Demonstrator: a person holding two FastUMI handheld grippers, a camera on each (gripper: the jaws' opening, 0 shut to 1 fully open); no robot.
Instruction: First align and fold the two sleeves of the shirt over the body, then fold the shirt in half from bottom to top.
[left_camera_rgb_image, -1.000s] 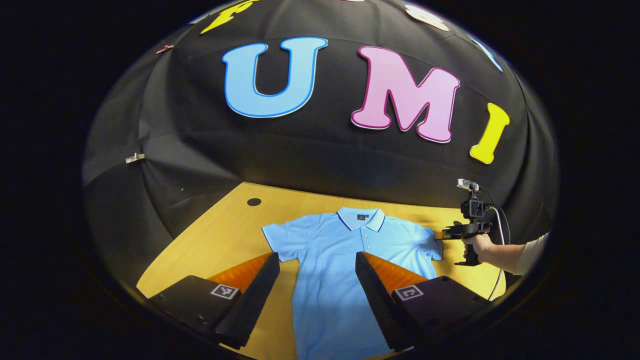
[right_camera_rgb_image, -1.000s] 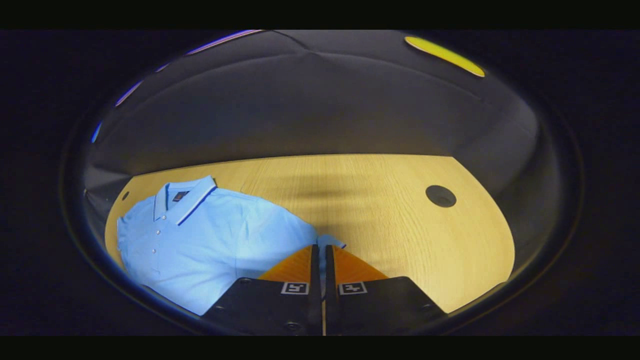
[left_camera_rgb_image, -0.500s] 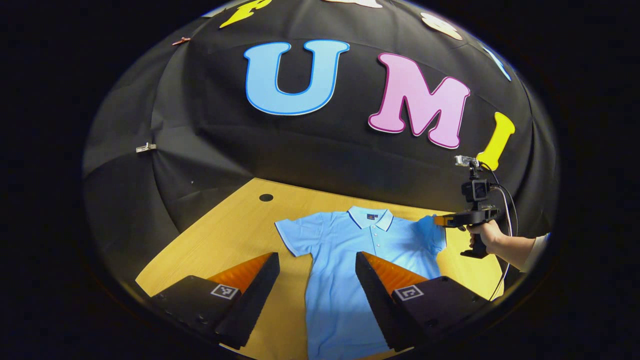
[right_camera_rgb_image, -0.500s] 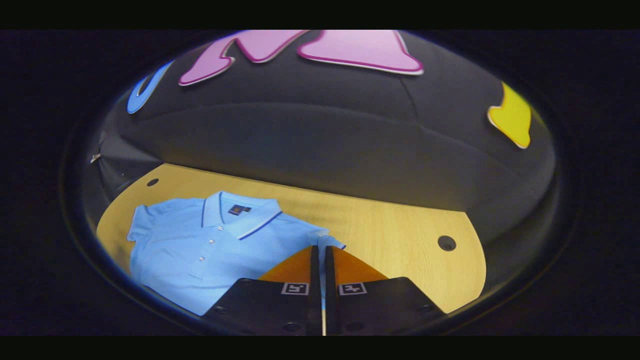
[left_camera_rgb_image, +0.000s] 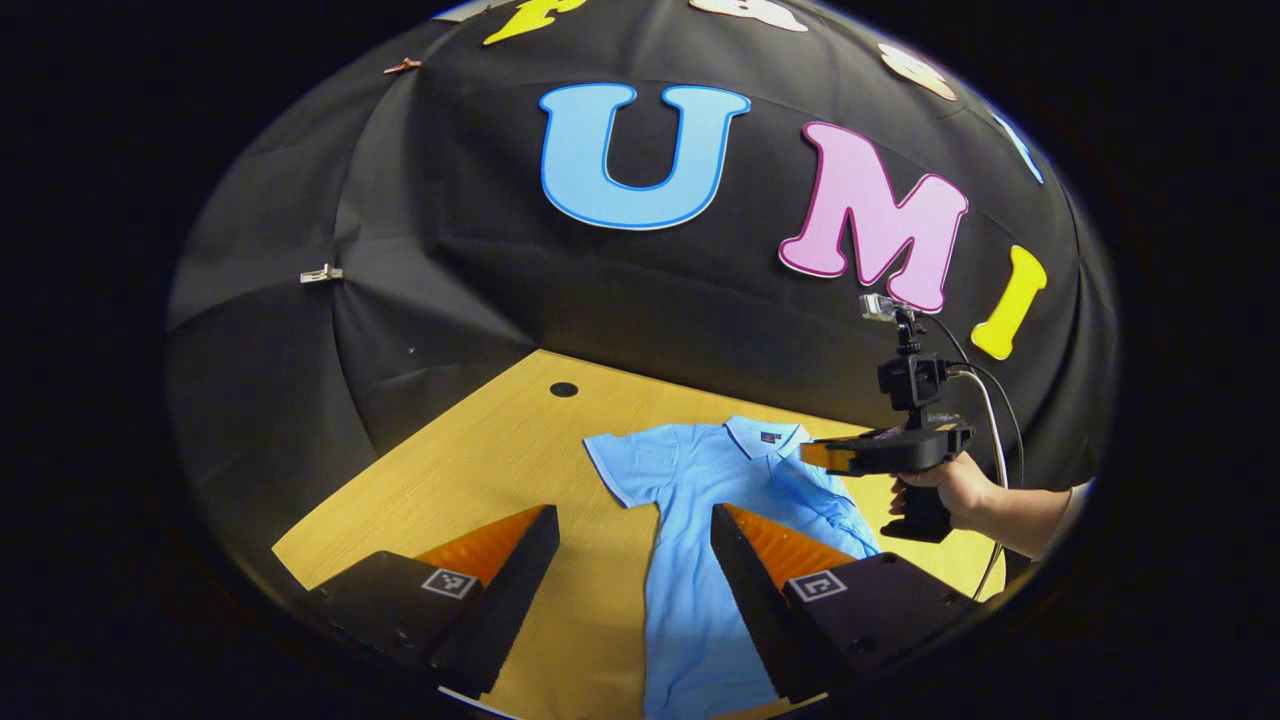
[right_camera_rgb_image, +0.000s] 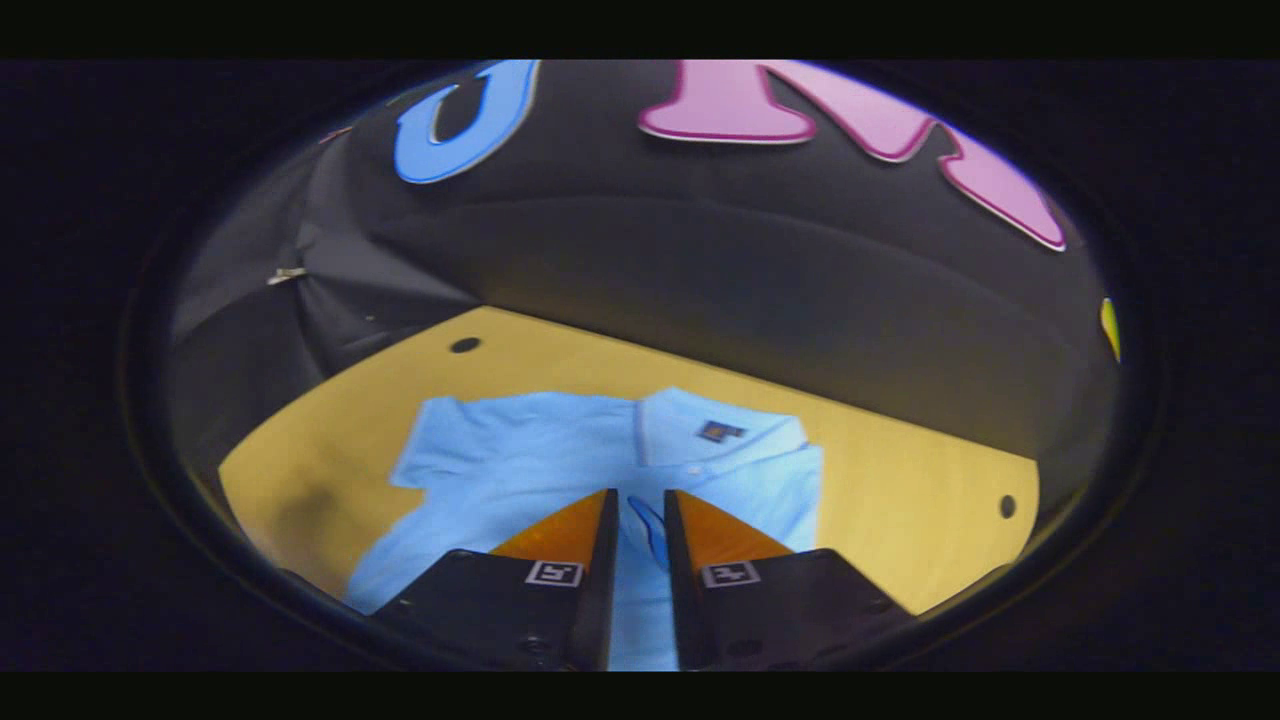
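Light blue shirt (left_camera_rgb_image: 700, 560), white-edged collar (right_camera_rgb_image: 715, 425) with dark stripe; yellow wood-grain table (left_camera_rgb_image: 480, 470).

Ahead of the left gripper (left_camera_rgb_image: 634, 570) lies a shirt (left_camera_rgb_image: 700, 560) of soft, matt knit cloth, faintly creased. It rests on a surface (left_camera_rgb_image: 480, 470) of pale wood with fine grain and a low sheen. Behind hangs a wall (left_camera_rgb_image: 640, 290) of matt, wrinkled cloth. The right gripper (right_camera_rgb_image: 636, 545) has matt, plastic-looking housings.
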